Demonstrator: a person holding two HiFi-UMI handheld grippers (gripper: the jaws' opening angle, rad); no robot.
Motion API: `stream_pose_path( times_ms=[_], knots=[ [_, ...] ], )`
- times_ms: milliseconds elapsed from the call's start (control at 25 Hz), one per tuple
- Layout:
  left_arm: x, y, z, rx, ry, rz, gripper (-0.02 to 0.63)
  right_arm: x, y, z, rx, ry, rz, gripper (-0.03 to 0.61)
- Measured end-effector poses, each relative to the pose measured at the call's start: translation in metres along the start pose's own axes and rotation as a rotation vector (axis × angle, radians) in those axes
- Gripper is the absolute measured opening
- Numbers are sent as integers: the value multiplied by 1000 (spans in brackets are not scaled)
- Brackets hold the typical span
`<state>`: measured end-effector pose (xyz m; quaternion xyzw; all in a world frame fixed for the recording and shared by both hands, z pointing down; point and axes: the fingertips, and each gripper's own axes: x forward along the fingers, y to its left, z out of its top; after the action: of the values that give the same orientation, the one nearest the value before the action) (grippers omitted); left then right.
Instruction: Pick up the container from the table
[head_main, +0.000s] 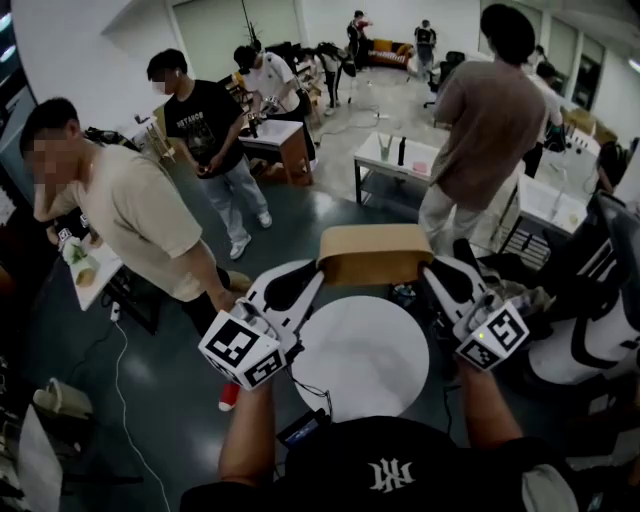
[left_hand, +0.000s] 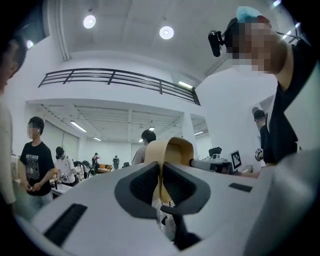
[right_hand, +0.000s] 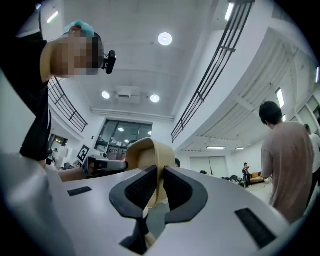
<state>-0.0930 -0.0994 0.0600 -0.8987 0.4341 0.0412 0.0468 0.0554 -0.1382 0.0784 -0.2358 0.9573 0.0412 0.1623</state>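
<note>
Two forearms are reaching out from the bottom of the head view, each carrying a gripper. The left gripper (head_main: 318, 272) is pinching the thin wall at the left end of the tan container (head_main: 372, 252), and the right gripper (head_main: 428, 268) is clamping the right end the same way. The container is hanging level between them over the far edge of the round white table (head_main: 360, 365). Beyond, several people (head_main: 210, 130) are standing among desks.
</note>
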Motion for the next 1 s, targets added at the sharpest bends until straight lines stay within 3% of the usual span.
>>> stream_pose_path(
  times_ms=[520, 1000],
  knots=[
    [7, 1, 29, 85, -53, -23, 32, 9, -4, 32, -80, -60, 23, 64],
    [7, 8, 29, 84, -52, -36, 32, 17, -4, 37, -102, -71, 37, 64]
  ],
)
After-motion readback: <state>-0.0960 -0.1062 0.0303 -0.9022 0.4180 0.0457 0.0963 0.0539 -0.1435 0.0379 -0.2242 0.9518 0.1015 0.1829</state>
